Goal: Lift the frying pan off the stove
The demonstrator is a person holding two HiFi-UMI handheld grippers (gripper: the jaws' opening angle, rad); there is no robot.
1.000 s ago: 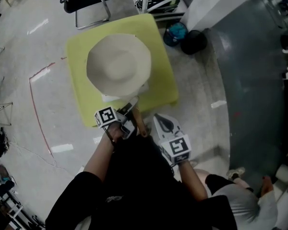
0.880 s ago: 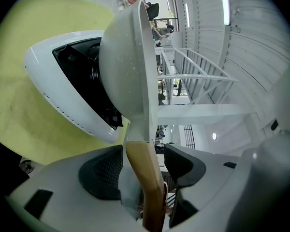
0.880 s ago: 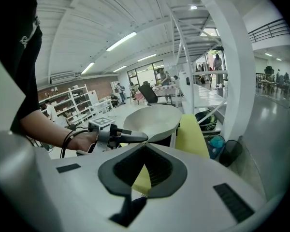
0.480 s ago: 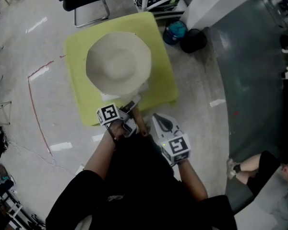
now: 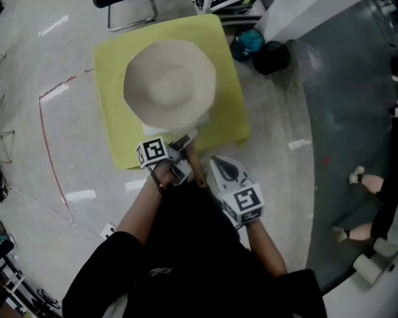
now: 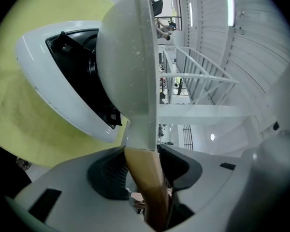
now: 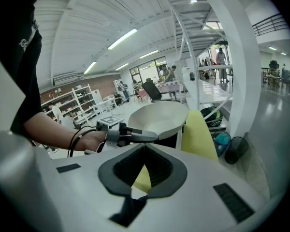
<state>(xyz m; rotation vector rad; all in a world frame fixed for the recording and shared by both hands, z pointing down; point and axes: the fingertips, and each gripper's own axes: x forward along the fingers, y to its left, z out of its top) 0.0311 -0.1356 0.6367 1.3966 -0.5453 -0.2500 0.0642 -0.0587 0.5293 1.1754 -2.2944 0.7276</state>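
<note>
The left gripper [image 5: 186,143] has just been closing its fingers onto the frying pan [image 5: 169,85] handle [image 6: 147,187]; the right gripper [image 7: 145,147] has its fingers together.

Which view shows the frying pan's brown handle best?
The left gripper view: the brown handle stands close up between the jaws of the left gripper, which have just been closing on it. The head view shows only a short piece; in the right gripper view the left gripper hides it.
</note>
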